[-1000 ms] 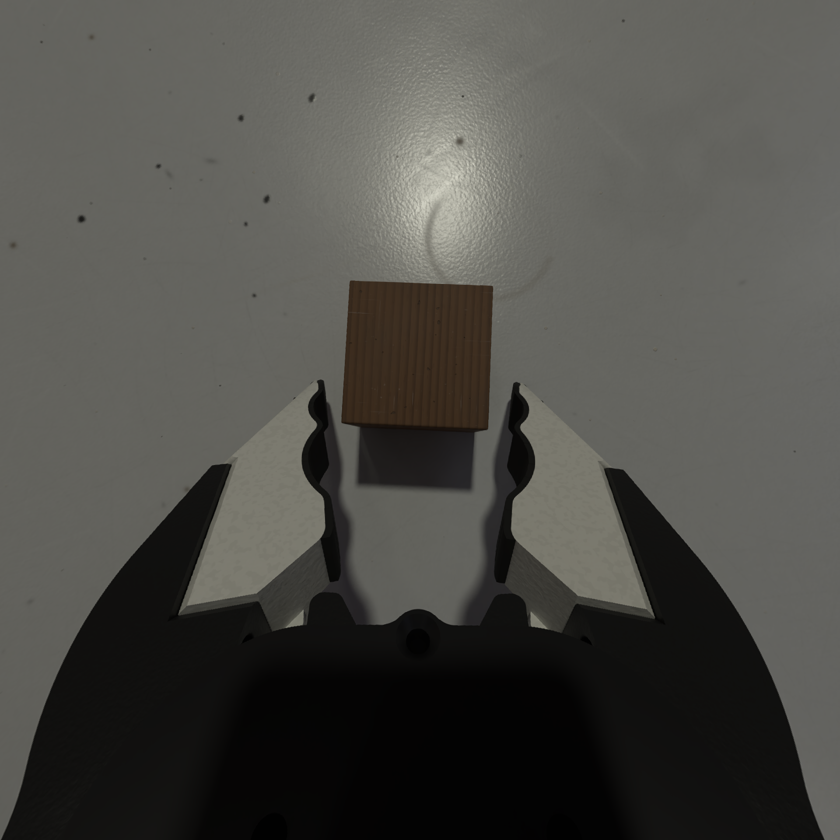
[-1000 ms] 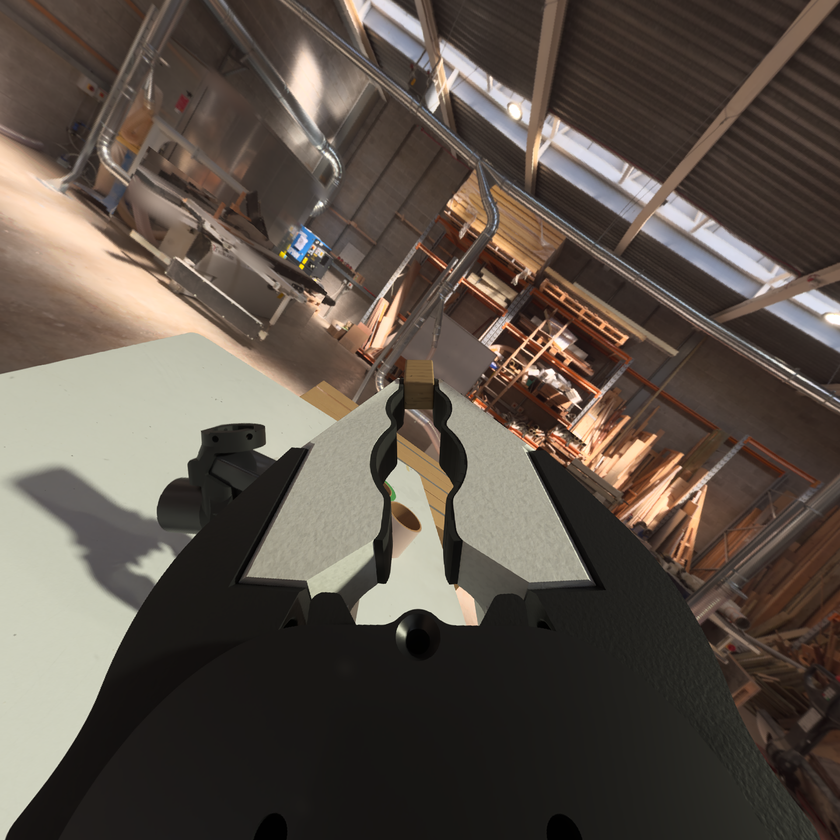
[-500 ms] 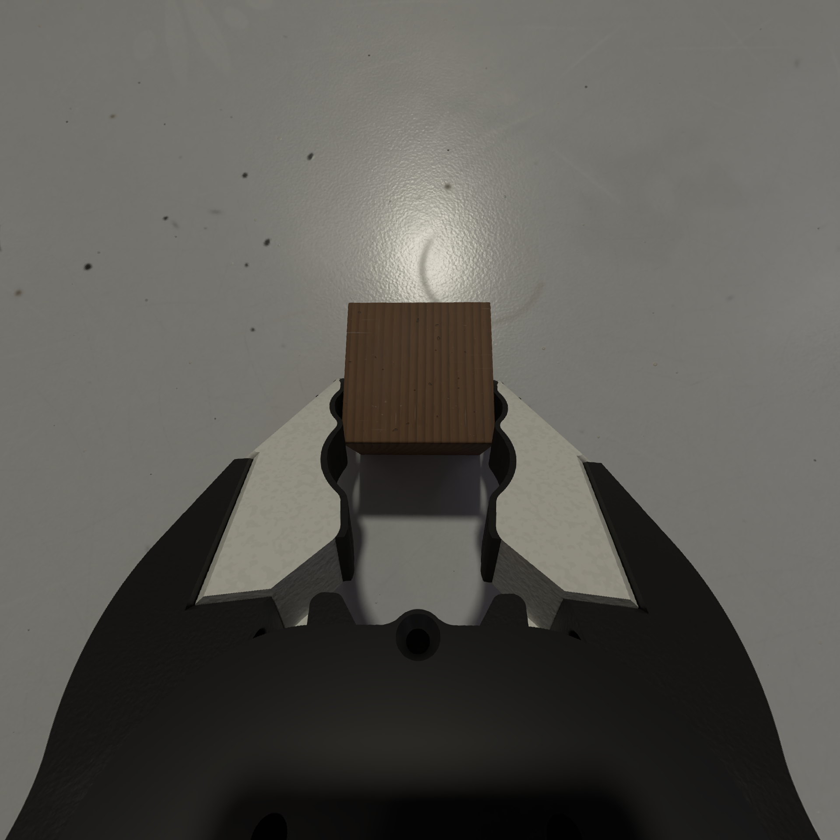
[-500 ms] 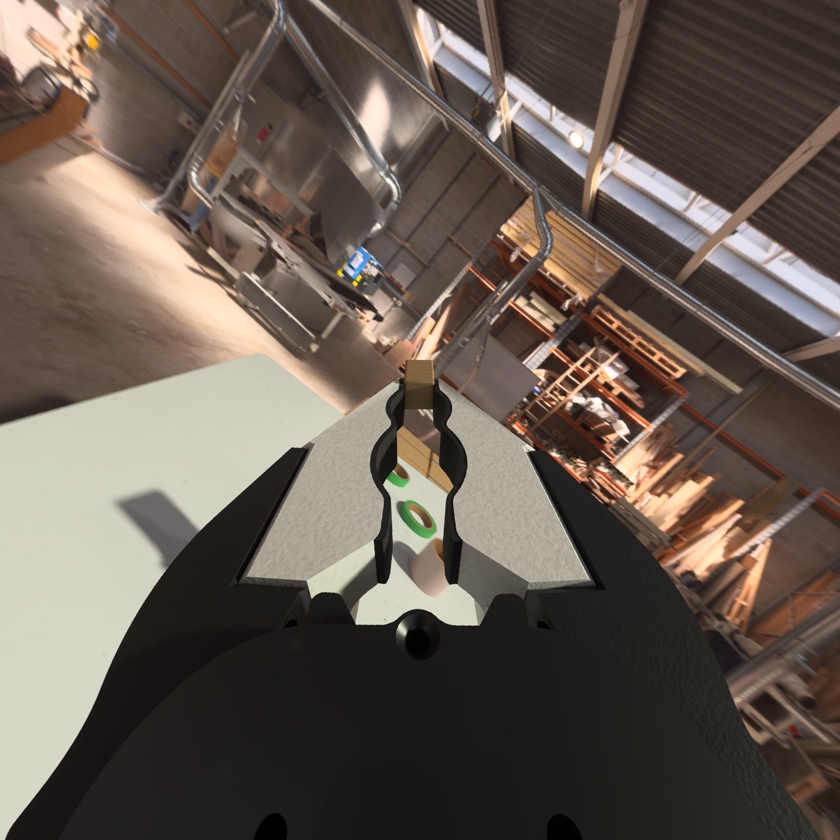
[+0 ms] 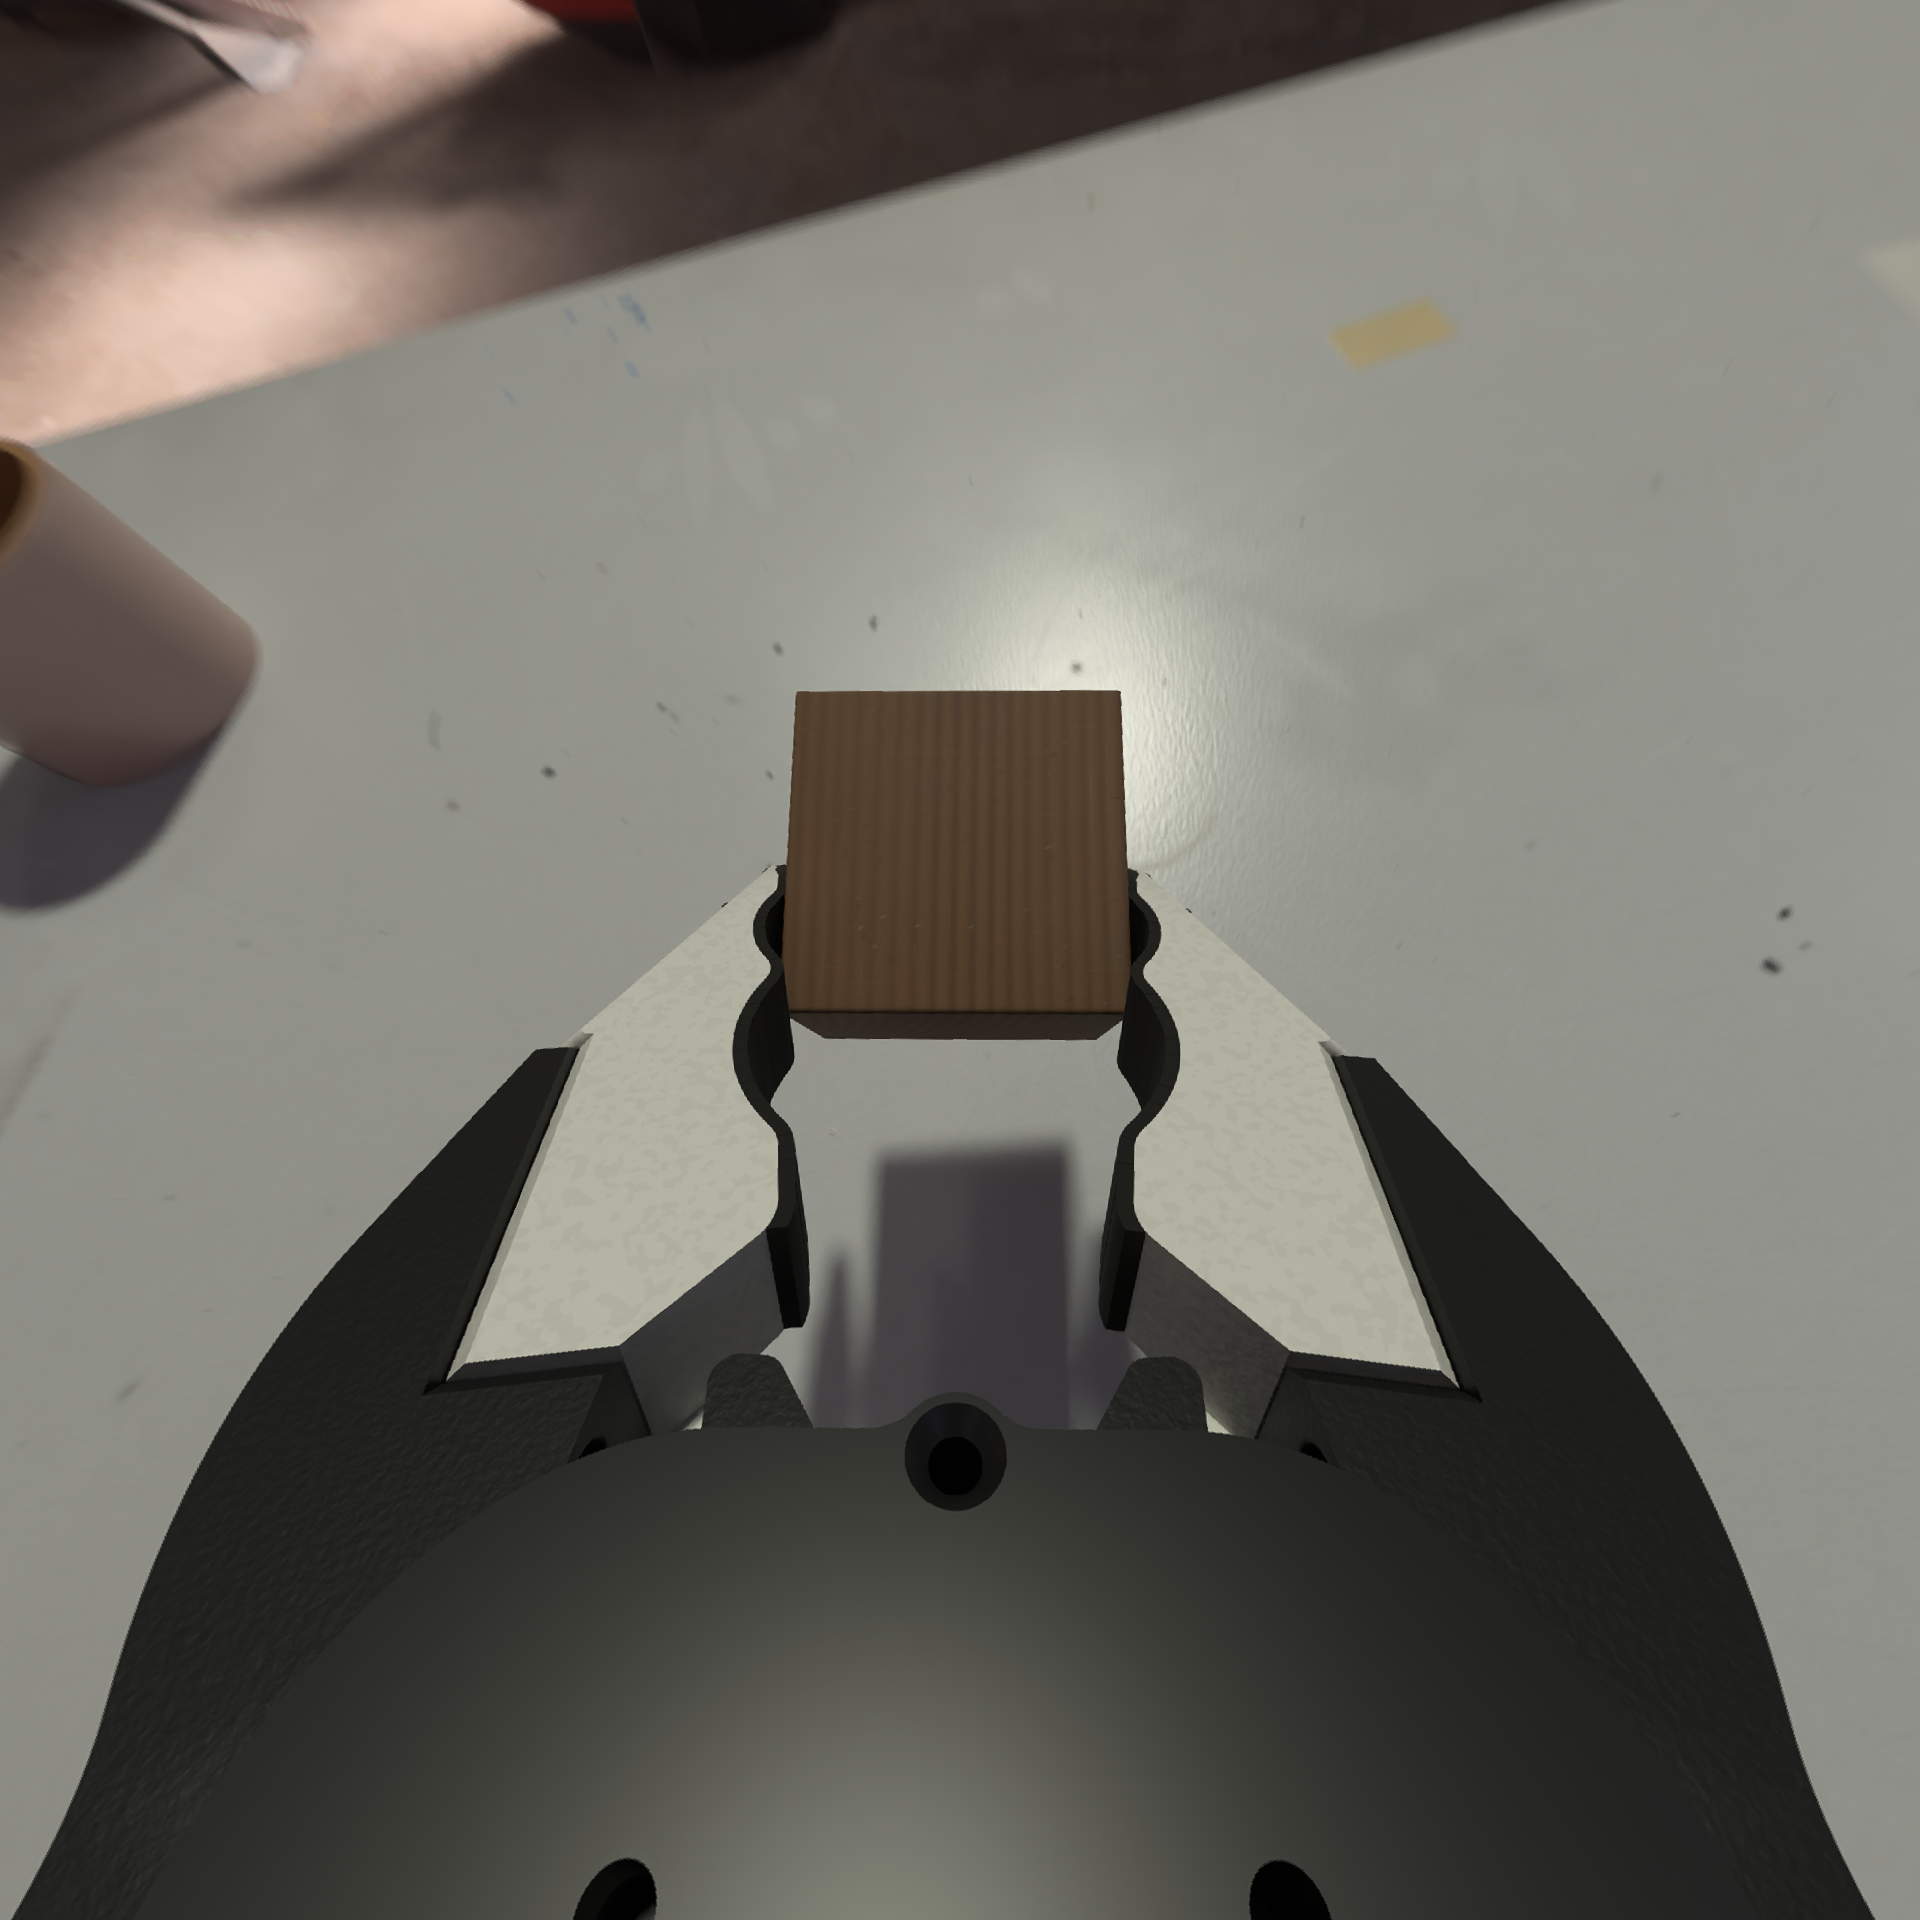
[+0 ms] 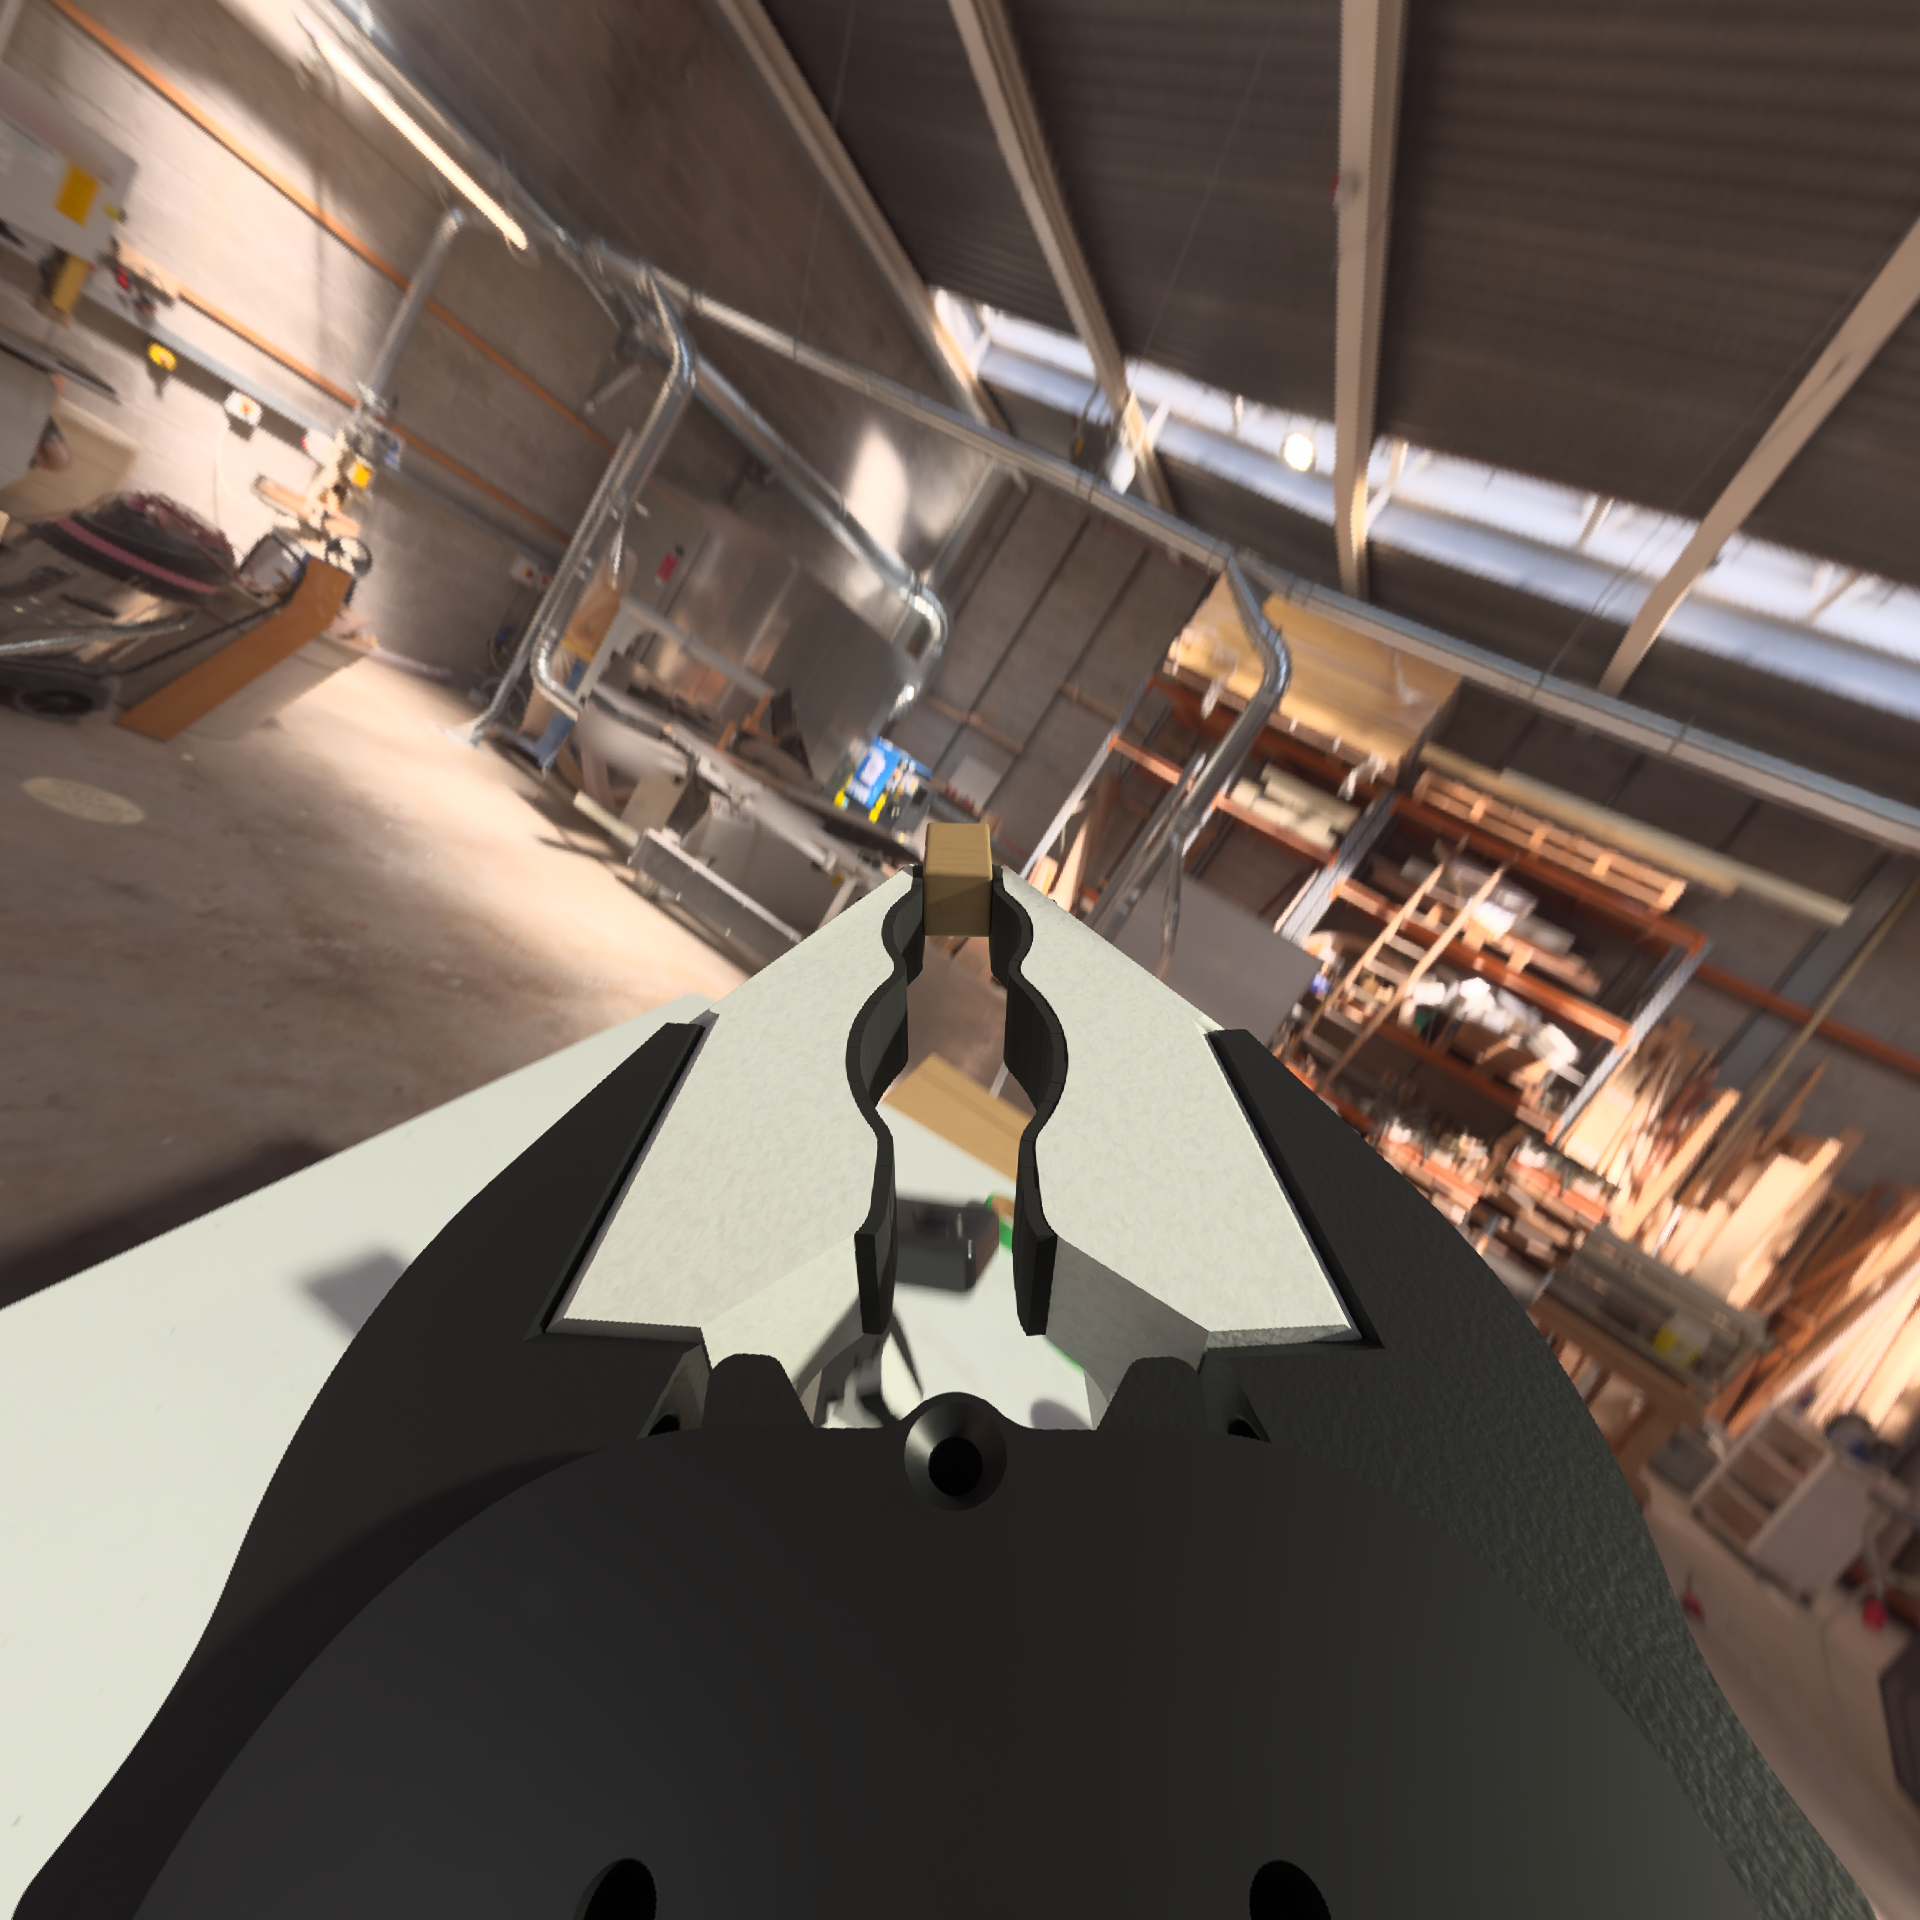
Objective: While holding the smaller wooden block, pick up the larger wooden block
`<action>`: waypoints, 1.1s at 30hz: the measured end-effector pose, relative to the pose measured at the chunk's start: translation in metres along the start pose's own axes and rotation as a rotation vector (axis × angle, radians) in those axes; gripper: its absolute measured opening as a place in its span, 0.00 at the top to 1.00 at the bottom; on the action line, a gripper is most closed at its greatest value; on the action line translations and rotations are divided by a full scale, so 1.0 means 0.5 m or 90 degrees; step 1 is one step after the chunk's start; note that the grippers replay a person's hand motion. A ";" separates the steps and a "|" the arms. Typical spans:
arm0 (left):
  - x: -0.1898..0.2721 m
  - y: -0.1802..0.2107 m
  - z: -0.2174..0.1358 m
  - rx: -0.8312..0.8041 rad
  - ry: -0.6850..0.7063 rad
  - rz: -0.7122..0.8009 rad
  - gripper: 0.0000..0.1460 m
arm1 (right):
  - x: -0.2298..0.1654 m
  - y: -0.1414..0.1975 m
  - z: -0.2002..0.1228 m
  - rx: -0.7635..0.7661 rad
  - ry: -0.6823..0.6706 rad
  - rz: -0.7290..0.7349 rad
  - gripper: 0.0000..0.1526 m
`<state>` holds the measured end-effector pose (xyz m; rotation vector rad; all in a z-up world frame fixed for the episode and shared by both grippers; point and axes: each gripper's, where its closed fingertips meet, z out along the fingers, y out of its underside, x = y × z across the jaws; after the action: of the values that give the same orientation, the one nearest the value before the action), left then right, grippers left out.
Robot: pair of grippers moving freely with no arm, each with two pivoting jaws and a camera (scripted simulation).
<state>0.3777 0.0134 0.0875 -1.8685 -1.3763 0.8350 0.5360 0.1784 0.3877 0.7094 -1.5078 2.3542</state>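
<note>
Grey table (image 5: 1455, 644), larger wooden block (image 5: 956, 862) clamped between left hand-held gripper (image 5: 956, 935) fingertips

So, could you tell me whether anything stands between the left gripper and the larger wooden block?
Nothing does: the left gripper is shut on the larger wooden block, lifted above its shadow on the table. The pinkish cylinder lies well aside.

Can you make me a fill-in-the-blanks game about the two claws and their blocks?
1. The left claw grips the ____ wooden block.
2. The right claw pinches the ____ wooden block.
3. The shadow under the larger block shows it is ____ the grey table.

Missing words: larger; smaller; above
</note>
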 end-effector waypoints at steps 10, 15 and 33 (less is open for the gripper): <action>-0.078 -0.178 -0.166 0.218 0.069 -0.147 0.57 | 0.047 0.147 0.035 -0.136 0.039 -0.024 0.93; -0.080 -0.241 -0.199 0.271 0.157 -0.213 0.57 | 0.073 0.227 0.053 -0.160 0.135 -0.165 0.93; -0.039 -0.277 -0.199 0.293 0.156 -0.118 0.57 | 0.092 0.351 0.061 -0.315 0.185 -0.266 0.93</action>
<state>0.3782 0.0124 0.2591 -1.4129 -1.0769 0.7268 0.4241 0.0733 0.2860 0.4723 -1.5398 1.6095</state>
